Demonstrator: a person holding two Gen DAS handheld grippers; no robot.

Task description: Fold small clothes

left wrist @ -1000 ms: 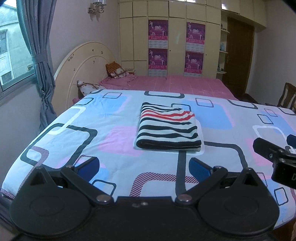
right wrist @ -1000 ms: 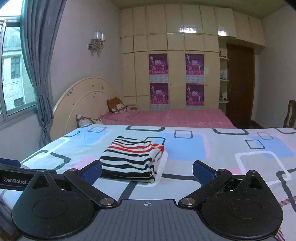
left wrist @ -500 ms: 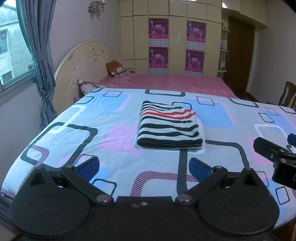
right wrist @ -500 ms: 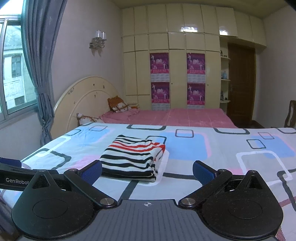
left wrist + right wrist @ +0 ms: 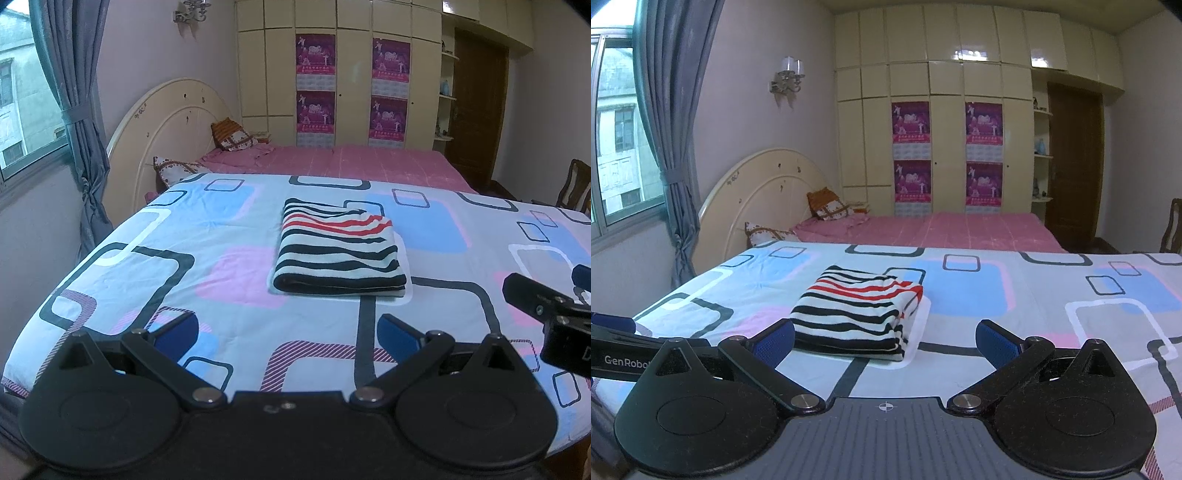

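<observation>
Fingers point(image 5: 177, 330) of the left gripper point(image 5: 288, 332) spread wide, blue pads empty, hovering over the near edge of the bedspread point(image 5: 110, 280). Fingers point(image 5: 775, 339) of the right gripper point(image 5: 884, 338) likewise spread wide and grasping nothing, also above the near edge. From the left wrist view, part of the right gripper seen at the far right as a black body and arm, well apart from the striped garment point(image 5: 338, 254). From the right wrist view, part of the left gripper seen at the far left, marked in white with "GenRobo", the rest of the word cut off.

Striped garment lying folded into a neat rectangle near the middle of the bedspread, nearer the far edge than the grippers, touched by neither. Mostly black and white stripes, with red stripes toward its far end; folded edge facing the grippers, stacked layers showing on its right side in the right wrist view.

Bedspread pale, printed with blue and pink squares and dark rounded outlines. Beyond its far edge, a pink sheet point(image 5: 960, 229) with two pillows point(image 5: 827, 201) against a cream rounded headboard point(image 5: 757, 184). Behind, cream wardrobe doors point(image 5: 945, 147) carrying four purple posters point(image 5: 910, 123); printing on them too small to read. Grey curtain point(image 5: 672, 110) tied back beside a window at the left, wall lamp point(image 5: 788, 75) above the headboard, brown door point(image 5: 1071, 166) at the right.
</observation>
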